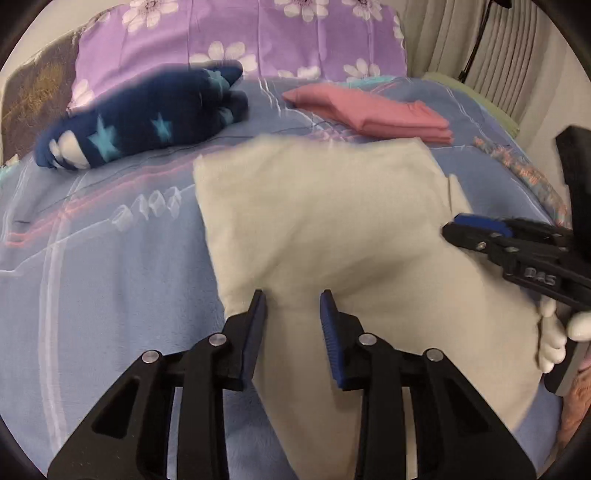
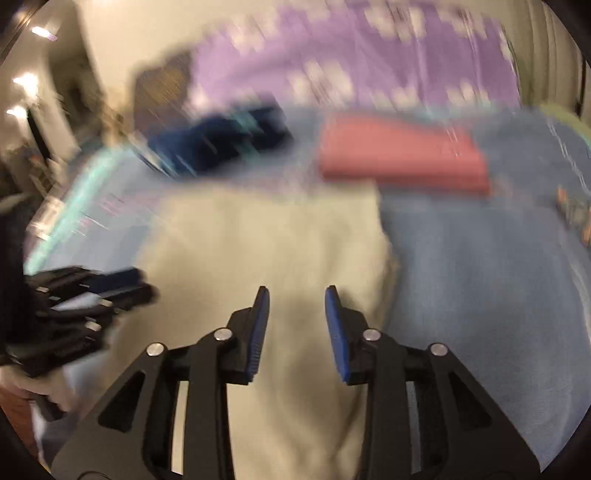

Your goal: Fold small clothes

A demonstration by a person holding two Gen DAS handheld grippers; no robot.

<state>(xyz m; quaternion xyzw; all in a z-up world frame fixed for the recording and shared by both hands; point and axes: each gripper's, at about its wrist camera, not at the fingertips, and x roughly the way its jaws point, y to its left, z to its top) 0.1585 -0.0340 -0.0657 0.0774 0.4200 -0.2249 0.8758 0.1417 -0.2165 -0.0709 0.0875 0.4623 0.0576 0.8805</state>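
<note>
A cream garment (image 1: 332, 221) lies spread on the blue bedcover (image 1: 110, 277), its far edge folded straight. My left gripper (image 1: 293, 295) hovers over the garment's near left part, jaws apart, with nothing pinched between the blue pads. My right gripper (image 2: 297, 291) stands open above the same cream garment (image 2: 277, 240) near its right side. From the left wrist view the right gripper (image 1: 461, 227) shows at the garment's right edge, held by a white-gloved hand (image 1: 554, 339). The left gripper (image 2: 136, 284) shows blurred at the left of the right wrist view.
A folded pink garment (image 1: 373, 112) lies beyond the cream one, and a crumpled navy garment with light stars (image 1: 147, 118) to its left. A purple flowered pillow (image 1: 240, 33) stands at the head of the bed. Curtains (image 1: 461, 37) hang at the far right.
</note>
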